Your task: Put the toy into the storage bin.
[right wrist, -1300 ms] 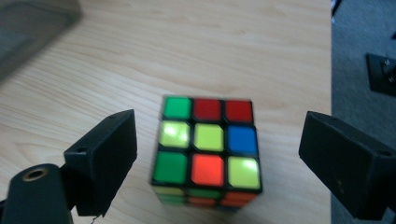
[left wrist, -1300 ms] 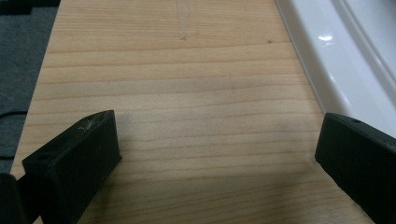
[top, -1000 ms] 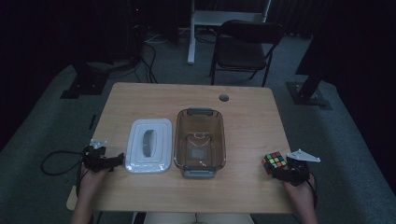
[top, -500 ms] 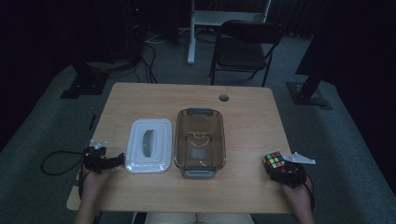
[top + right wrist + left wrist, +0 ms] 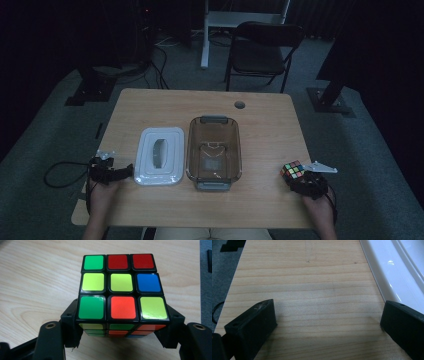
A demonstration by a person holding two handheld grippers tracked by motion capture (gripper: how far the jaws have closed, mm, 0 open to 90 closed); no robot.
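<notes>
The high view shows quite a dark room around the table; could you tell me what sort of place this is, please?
Probably a lab or studio set up for recording, not a home. A lone wooden table stands on grey carpet, cables trail across the floor behind it, stand bases flank it, and a folding chair sits beyond.

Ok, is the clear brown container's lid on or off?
Off. The white rectangular lid lies flat on the wooden table, left of the open, empty clear brown plastic container.
</notes>
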